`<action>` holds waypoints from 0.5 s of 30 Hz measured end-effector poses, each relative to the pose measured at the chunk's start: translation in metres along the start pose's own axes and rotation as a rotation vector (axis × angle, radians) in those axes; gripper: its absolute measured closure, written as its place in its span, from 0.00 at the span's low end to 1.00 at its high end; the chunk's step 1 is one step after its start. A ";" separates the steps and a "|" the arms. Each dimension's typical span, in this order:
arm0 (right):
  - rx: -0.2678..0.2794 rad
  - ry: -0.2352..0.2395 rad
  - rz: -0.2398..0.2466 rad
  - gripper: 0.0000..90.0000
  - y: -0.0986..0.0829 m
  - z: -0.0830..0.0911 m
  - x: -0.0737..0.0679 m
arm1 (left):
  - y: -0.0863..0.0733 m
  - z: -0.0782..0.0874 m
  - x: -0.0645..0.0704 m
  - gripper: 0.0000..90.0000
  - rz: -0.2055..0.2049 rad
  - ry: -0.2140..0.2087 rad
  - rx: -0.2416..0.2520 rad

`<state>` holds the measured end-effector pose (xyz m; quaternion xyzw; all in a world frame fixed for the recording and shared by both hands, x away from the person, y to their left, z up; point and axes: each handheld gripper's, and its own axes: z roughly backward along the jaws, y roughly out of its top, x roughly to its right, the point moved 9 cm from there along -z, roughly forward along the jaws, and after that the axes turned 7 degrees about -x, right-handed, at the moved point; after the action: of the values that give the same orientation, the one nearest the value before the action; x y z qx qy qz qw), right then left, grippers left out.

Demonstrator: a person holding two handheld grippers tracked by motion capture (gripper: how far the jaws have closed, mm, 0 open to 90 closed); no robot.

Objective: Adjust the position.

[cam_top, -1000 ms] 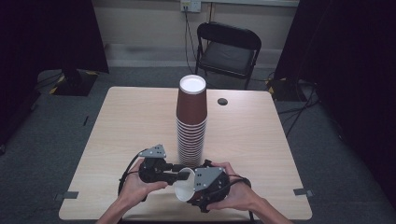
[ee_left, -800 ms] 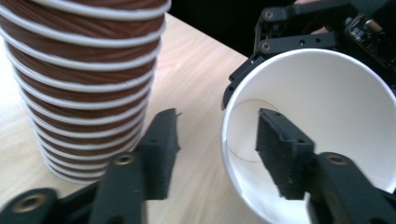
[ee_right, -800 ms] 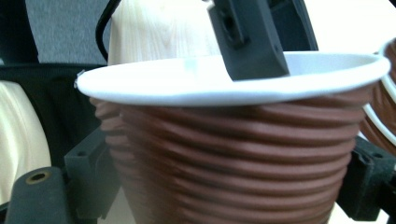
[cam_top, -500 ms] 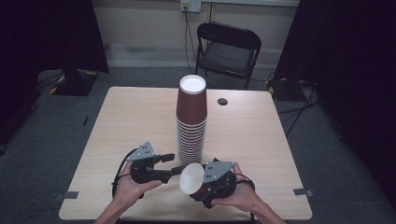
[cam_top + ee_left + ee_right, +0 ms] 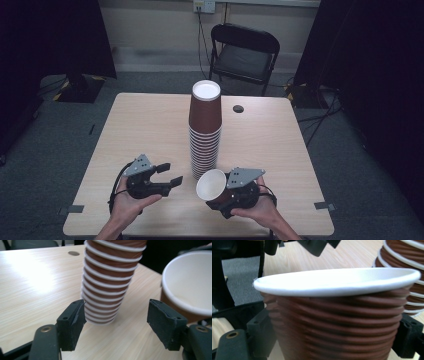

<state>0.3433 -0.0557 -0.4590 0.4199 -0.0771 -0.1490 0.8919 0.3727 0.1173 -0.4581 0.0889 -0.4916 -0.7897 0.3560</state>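
Observation:
A tall stack of brown ribbed paper cups with white rims stands upside down at the table's middle; its lower part fills the left gripper view and its edge is at the right of the right gripper view. My right gripper is shut on a single brown cup, tilted with its white mouth facing left and up, near the front edge. My left gripper is open and holds nothing, just left of the stack's base, with the single cup at its right.
The light wooden table has a small dark round disc at its far right. A black folding chair stands behind the table. Bare tabletop lies left and right of the stack.
The two grippers have drawn apart: the right one pulled the single cup to the right, and the left one let go and moved left, its jaws now open.

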 end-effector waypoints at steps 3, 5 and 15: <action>0.017 -0.006 -0.025 0.14 0.000 0.002 0.003 | -0.005 0.004 -0.008 0.33 0.019 0.029 -0.011; 0.037 -0.025 -0.059 0.14 -0.001 0.006 0.010 | -0.005 0.007 -0.011 0.36 0.019 0.049 -0.010; 0.070 -0.127 -0.148 0.14 -0.008 0.023 0.034 | -0.009 0.012 -0.010 0.30 -0.029 0.000 -0.041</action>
<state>0.3675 -0.0879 -0.4503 0.4448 -0.1074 -0.2382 0.8566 0.3696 0.1352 -0.4617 0.0887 -0.4739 -0.8048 0.3462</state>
